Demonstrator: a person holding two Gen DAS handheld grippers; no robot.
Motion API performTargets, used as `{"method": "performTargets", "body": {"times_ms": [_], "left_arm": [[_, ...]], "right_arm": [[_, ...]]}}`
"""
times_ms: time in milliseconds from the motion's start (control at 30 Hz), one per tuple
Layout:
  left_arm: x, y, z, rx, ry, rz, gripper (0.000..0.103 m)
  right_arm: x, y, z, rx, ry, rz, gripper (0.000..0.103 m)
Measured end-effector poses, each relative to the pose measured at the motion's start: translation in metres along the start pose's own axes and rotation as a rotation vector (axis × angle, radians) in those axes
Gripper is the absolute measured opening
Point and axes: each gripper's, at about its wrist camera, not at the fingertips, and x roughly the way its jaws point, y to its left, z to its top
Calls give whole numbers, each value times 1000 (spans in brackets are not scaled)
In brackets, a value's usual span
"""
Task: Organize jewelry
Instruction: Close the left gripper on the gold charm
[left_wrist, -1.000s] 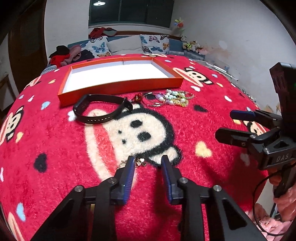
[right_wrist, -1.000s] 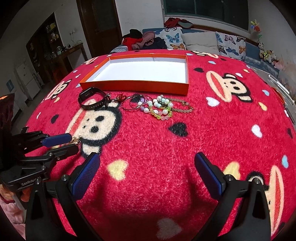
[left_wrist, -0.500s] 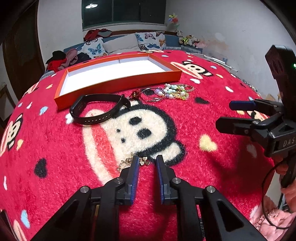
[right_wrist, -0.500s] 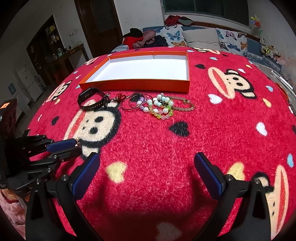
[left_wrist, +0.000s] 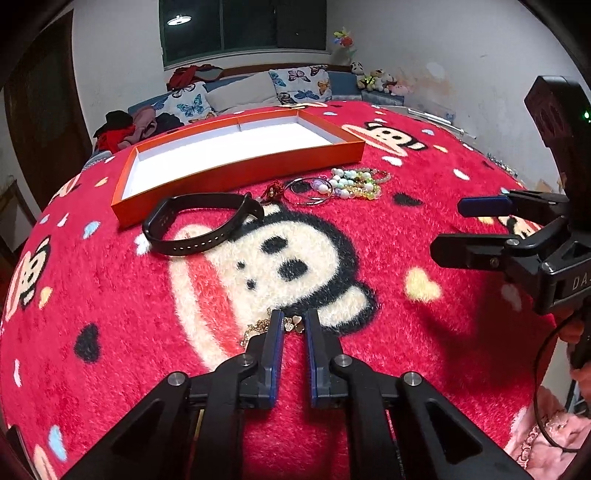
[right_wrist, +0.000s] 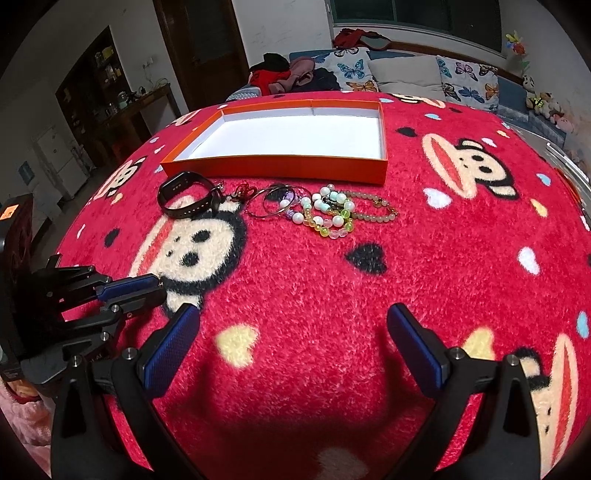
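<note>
Left gripper (left_wrist: 293, 326) low over blanket (left_wrist: 388, 350), narrowed around gold chain (left_wrist: 258, 328), right gripper (right_wrist: 293, 345) hovering, spread wide

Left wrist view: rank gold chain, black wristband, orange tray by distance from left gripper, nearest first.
1. Gold chain with heart charms, at the left gripper tips, between its fingers.
2. Black rubber wristband, ahead, to the left.
3. Shallow orange cardboard tray, farthest, behind the wristband.
</note>
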Motion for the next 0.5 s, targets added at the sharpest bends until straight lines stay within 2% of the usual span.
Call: {"method": "performTargets", "body": {"times_ms": [300,500], "left_arm": [[-22,5,3,-32,-39,-22,11],[-46,15,11,-66,-95,-38,11]], "right_arm": [[1,-3,0,10,1,-2,100],[1,-10,2,17,6,-5,99]]}}
